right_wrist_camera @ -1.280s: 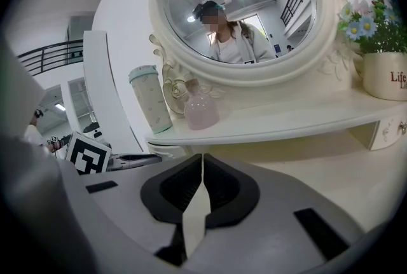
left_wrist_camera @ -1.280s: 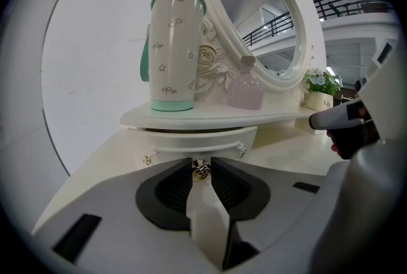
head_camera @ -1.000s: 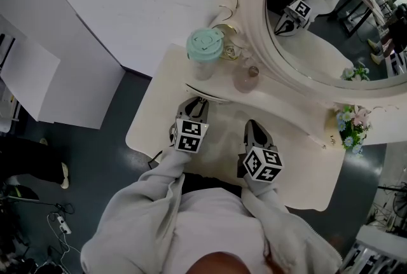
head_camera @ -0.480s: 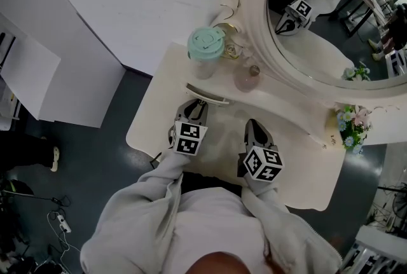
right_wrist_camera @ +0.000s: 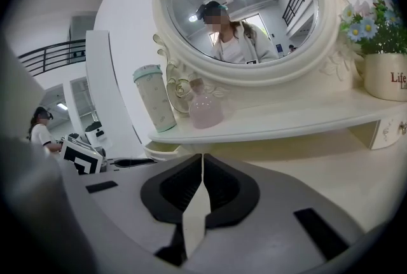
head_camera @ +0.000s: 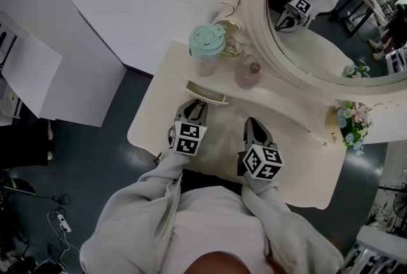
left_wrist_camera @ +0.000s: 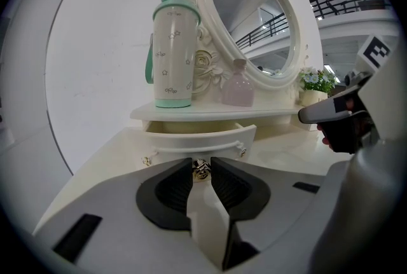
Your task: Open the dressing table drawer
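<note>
The cream dressing table (head_camera: pixel 299 171) has a small curved drawer (left_wrist_camera: pixel 198 138) under its raised shelf, and the drawer stands pulled out a little, showing a gap behind its front. In the head view the drawer (head_camera: pixel 207 93) lies just beyond my left gripper (head_camera: pixel 194 107). My left gripper (left_wrist_camera: pixel 201 168) is shut on the drawer's metal knob (left_wrist_camera: pixel 202 170), which sits between the black pads. My right gripper (head_camera: pixel 254 125) hovers over the tabletop to the right, apart from the drawer. In its own view the right gripper (right_wrist_camera: pixel 202 160) is shut with nothing in it.
On the shelf stand a white cup with a mint lid (head_camera: pixel 206 45) and a pink bottle (head_camera: pixel 247 77). An oval mirror (head_camera: pixel 318 25) rises behind them. A flower pot (head_camera: pixel 351 126) sits at the right. The table's front edge is against the person's body.
The drawer front has come out slightly toward me with the left gripper on its knob. The right gripper has stayed in place.
</note>
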`<state>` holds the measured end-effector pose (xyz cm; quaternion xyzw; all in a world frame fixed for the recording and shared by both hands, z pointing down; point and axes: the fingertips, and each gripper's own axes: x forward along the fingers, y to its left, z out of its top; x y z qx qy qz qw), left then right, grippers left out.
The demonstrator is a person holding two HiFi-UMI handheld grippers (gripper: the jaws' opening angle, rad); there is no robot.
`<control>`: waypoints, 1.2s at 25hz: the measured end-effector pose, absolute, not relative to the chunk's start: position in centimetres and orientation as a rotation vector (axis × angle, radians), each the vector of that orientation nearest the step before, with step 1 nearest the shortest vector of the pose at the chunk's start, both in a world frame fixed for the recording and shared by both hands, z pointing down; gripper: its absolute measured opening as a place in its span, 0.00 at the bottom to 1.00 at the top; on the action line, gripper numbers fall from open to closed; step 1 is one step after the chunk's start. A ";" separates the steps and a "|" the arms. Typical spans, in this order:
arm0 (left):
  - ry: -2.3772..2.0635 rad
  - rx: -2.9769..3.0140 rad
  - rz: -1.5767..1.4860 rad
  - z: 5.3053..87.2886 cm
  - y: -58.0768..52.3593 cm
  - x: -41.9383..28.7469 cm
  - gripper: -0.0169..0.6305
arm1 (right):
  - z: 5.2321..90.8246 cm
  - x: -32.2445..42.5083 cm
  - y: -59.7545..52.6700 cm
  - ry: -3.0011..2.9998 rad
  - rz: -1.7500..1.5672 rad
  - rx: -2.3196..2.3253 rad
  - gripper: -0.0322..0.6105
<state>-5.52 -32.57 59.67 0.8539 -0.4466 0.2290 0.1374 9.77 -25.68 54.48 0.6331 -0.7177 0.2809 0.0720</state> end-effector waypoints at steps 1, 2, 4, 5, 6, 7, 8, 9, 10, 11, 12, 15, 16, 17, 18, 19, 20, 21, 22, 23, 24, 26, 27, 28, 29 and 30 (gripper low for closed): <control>-1.292 2.470 0.663 59.7 -32.5 -5.6 0.18 | 54.5 9.7 -25.7 -2.159 0.844 1.900 0.11; -1.292 2.470 0.665 59.7 -32.4 -5.6 0.18 | 54.5 9.6 -25.6 -2.162 0.844 1.898 0.11; -1.291 2.470 0.666 59.7 -32.2 -5.7 0.18 | 54.4 9.4 -25.6 -2.168 0.844 1.892 0.11; -1.291 2.469 0.667 59.7 -32.1 -5.8 0.18 | 54.4 9.3 -25.6 -2.171 0.844 1.888 0.11; -1.292 2.469 0.667 59.7 -32.0 -5.8 0.18 | 54.4 9.2 -25.6 -2.172 0.844 1.885 0.11; -1.293 2.470 0.668 59.7 -32.0 -5.8 0.18 | 54.4 9.1 -25.5 -2.174 0.844 1.883 0.11; -1.295 2.471 0.668 59.6 -31.9 -5.9 0.18 | 54.4 9.0 -25.5 -2.175 0.844 1.881 0.11; -1.296 2.472 0.668 59.6 -31.8 -5.9 0.18 | 54.4 8.9 -25.5 -2.177 0.844 1.878 0.11; -1.297 2.472 0.669 59.6 -31.8 -6.0 0.18 | 54.4 8.9 -25.5 -2.180 0.843 1.874 0.11; -1.297 2.472 0.669 59.6 -31.7 -6.0 0.18 | 54.4 8.8 -25.4 -2.182 0.843 1.871 0.11; -1.296 2.471 0.669 59.6 -31.6 -6.0 0.18 | 54.4 8.7 -25.4 -2.183 0.844 1.868 0.11; -1.298 2.463 0.670 59.7 -31.3 -6.1 0.18 | 54.4 8.6 -25.2 -2.187 0.845 1.860 0.11; -1.301 2.463 0.669 59.6 -31.2 -6.1 0.18 | 54.4 8.5 -25.1 -2.188 0.845 1.858 0.11; -1.303 2.464 0.669 59.6 -31.2 -6.1 0.18 | 54.4 8.5 -25.1 -2.189 0.846 1.857 0.11; -1.306 2.463 0.669 59.6 -31.1 -6.1 0.18 | 54.4 8.6 -25.0 -2.190 0.846 1.855 0.11; -1.308 2.460 0.670 59.6 -31.0 -6.1 0.18 | 54.3 8.6 -25.0 -2.191 0.846 1.854 0.11; -1.310 2.457 0.672 59.6 -30.9 -6.2 0.18 | 54.3 8.6 -24.9 -2.193 0.846 1.852 0.11; -1.312 2.455 0.673 59.6 -30.8 -6.2 0.18 | 54.3 8.6 -24.9 -2.195 0.846 1.851 0.11; -1.313 2.455 0.673 59.6 -30.7 -6.2 0.18 | 54.3 8.6 -24.8 -2.196 0.846 1.849 0.11; -1.315 2.455 0.672 59.6 -30.7 -6.2 0.18 | 54.3 8.6 -24.8 -2.198 0.846 1.847 0.11; -1.316 2.456 0.672 59.6 -30.6 -6.2 0.18 | 54.3 8.6 -24.8 -2.200 0.847 1.845 0.11; -1.318 2.455 0.672 59.6 -30.4 -6.3 0.18 | 54.4 8.5 -24.8 -2.204 0.846 1.842 0.11; -1.319 2.454 0.674 59.6 -30.3 -6.3 0.18 | 54.4 8.5 -24.8 -2.206 0.846 1.840 0.11; -1.319 2.452 0.677 59.6 -30.2 -6.3 0.18 | 54.3 8.5 -24.8 -2.208 0.845 1.838 0.11; -1.319 2.449 0.680 59.7 -30.1 -6.4 0.18 | 54.3 8.4 -24.7 -2.210 0.844 1.836 0.11; -1.320 2.446 0.682 59.7 -30.0 -6.5 0.18 | 54.3 8.4 -24.7 -2.213 0.843 1.834 0.11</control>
